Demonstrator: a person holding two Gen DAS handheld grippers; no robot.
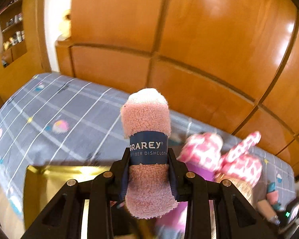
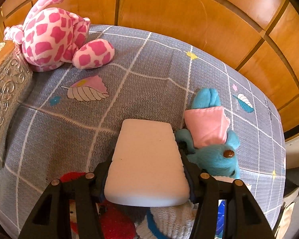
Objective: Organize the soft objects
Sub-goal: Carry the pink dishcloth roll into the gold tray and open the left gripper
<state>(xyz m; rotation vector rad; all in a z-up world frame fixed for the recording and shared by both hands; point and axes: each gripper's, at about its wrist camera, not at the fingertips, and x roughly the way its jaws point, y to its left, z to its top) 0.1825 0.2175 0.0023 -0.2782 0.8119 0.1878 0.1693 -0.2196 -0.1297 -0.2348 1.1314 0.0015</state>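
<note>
My left gripper (image 1: 148, 156) is shut on a rolled pink dishcloth (image 1: 145, 117) with a blue paper band, held upright above the bed. In the right wrist view my right gripper (image 2: 147, 159) is shut on a white foam sponge (image 2: 145, 143), its pads pressing both long sides just above the grey bedspread (image 2: 129, 83). A pink-spotted giraffe plush (image 2: 55, 31) lies at the far left; the left wrist view shows the giraffe plush (image 1: 207, 149) blurred. A blue plush in a pink garment (image 2: 209, 139) lies beside the sponge on the right.
A silver embossed box (image 2: 4, 91) stands at the left bed edge. A gold-lined box (image 1: 55, 173) sits below the left gripper. A red plush (image 2: 113, 221) and a white knitted item (image 2: 169, 219) lie under the right gripper. Wooden wardrobe panels (image 1: 189, 39) back the bed.
</note>
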